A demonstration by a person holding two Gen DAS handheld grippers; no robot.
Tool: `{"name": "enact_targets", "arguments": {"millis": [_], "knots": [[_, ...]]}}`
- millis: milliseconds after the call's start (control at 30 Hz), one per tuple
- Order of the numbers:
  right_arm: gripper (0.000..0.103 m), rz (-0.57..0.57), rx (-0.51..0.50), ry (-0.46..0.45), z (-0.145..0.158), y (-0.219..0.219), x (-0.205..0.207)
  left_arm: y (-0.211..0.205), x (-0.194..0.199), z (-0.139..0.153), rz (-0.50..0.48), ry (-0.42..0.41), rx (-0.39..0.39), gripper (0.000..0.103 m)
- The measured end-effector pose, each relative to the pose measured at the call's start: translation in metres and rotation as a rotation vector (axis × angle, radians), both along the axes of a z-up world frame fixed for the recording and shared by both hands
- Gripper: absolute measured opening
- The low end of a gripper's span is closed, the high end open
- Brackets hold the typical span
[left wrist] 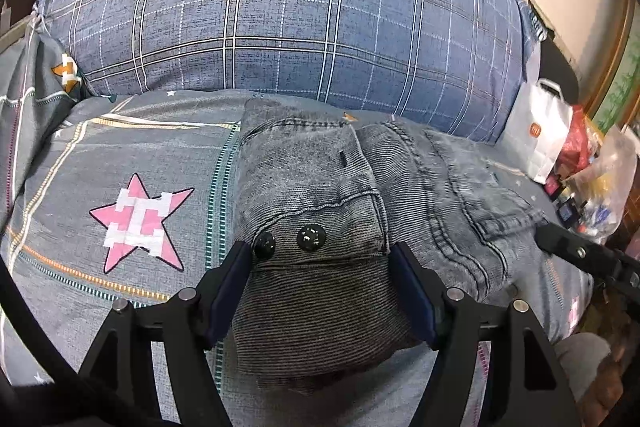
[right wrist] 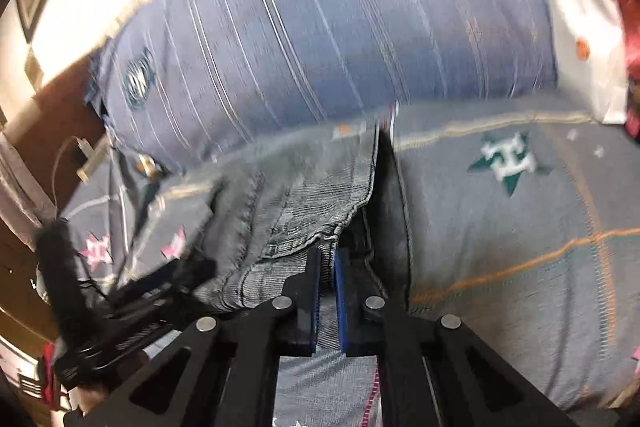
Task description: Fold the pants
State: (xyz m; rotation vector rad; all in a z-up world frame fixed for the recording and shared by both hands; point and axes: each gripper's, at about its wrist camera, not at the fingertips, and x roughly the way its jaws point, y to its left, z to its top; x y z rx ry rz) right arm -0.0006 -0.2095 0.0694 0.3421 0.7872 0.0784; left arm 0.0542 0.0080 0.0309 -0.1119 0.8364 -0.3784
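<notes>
Grey washed jeans [left wrist: 440, 187] lie on the bed, partly folded, with the waistband and its two black buttons [left wrist: 311, 237] toward me. My left gripper [left wrist: 320, 251] stands wide open astride that waistband end, one blue pad on each side, and I see no squeeze on the cloth. In the blurred right wrist view my right gripper [right wrist: 327, 255] is shut on a thin edge of the jeans [right wrist: 288, 195], which shows between the two blue pads [right wrist: 314, 287]. A dark fold hangs just right of it. The right gripper's tip [left wrist: 580, 251] enters the left view at the right edge.
A big blue checked pillow [left wrist: 280, 7] fills the back of the bed. The grey bedsheet [left wrist: 120, 155] carries a pink star [left wrist: 140, 223] and a green star [right wrist: 506, 161]. A white paper bag [left wrist: 540, 139] and plastic bags [left wrist: 600, 187] crowd the right end.
</notes>
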Motion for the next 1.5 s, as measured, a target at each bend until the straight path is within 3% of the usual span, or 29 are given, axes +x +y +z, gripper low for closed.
{"name": "enact_targets", "arguments": {"millis": [67,133,200,233,367,433,500,567,633,667,700,800,933,1033,1100,1167,1233,1400,1500], "knots": [[0.007,-0.011,-0.014,0.036,-0.01,0.003,-0.003,-0.008,0.0,-0.003,-0.003,-0.008,0.053,0.075],[0.007,-0.022,-0.074,0.157,-0.041,0.008,0.009,-0.018,-0.001,-0.007,-0.013,-0.021,0.117,0.077],[0.006,-0.013,-0.031,0.278,-0.066,0.005,0.023,-0.024,-0.003,-0.008,-0.018,-0.04,0.16,0.078],[0.006,-0.022,-0.01,0.281,-0.067,-0.002,0.021,-0.025,-0.004,-0.008,-0.021,-0.054,0.175,0.078],[0.008,-0.006,-0.039,0.256,-0.057,0.0,0.019,-0.016,-0.002,-0.004,-0.03,-0.031,0.119,0.078],[0.008,-0.016,0.027,0.214,-0.048,-0.01,0.015,-0.007,-0.004,0.004,-0.042,-0.035,0.052,0.078],[0.008,-0.025,0.152,0.096,-0.032,-0.025,0.002,0.004,-0.009,0.018,-0.04,-0.08,-0.016,0.078],[0.011,-0.046,0.193,-0.017,-0.012,-0.036,-0.012,0.016,-0.013,0.031,-0.023,-0.127,-0.064,0.078],[0.044,-0.061,0.197,-0.075,-0.001,-0.04,-0.019,0.025,-0.009,0.036,-0.008,-0.106,-0.096,0.078],[0.08,-0.053,0.227,-0.08,0.001,-0.042,-0.02,0.029,-0.003,0.038,-0.006,-0.076,-0.114,0.078],[0.087,-0.052,0.254,-0.091,0.002,-0.044,-0.021,0.033,0.001,0.042,-0.002,-0.061,-0.137,0.078],[0.087,-0.009,0.287,-0.118,0.022,-0.047,-0.003,0.04,0.023,0.055,0.028,0.0,-0.155,0.078],[0.087,-0.014,0.255,-0.086,0.04,-0.051,0.048,0.032,0.073,0.048,-0.005,0.162,-0.154,0.078],[0.087,-0.025,0.322,-0.014,0.013,-0.062,0.084,0.043,0.088,0.023,0.007,0.189,-0.226,0.078],[0.087,-0.08,0.302,0.038,-0.02,-0.074,0.086,0.055,0.095,-0.006,0.066,0.294,-0.292,0.077],[0.086,-0.093,0.276,0.13,-0.04,-0.079,0.088,0.057,0.097,-0.017,0.082,0.364,-0.332,0.077],[0.086,-0.081,0.28,0.18,-0.048,-0.082,0.095,0.056,0.096,-0.017,0.069,0.362,-0.354,0.077],[0.082,-0.023,0.469,0.3,-0.079,-0.079,0.109,0.038,0.095,-0.032,0.052,0.402,-0.263,0.076],[0.078,-0.014,0.431,0.302,-0.078,-0.07,0.105,0.043,0.093,-0.038,0.067,0.421,-0.302,0.072]]}}
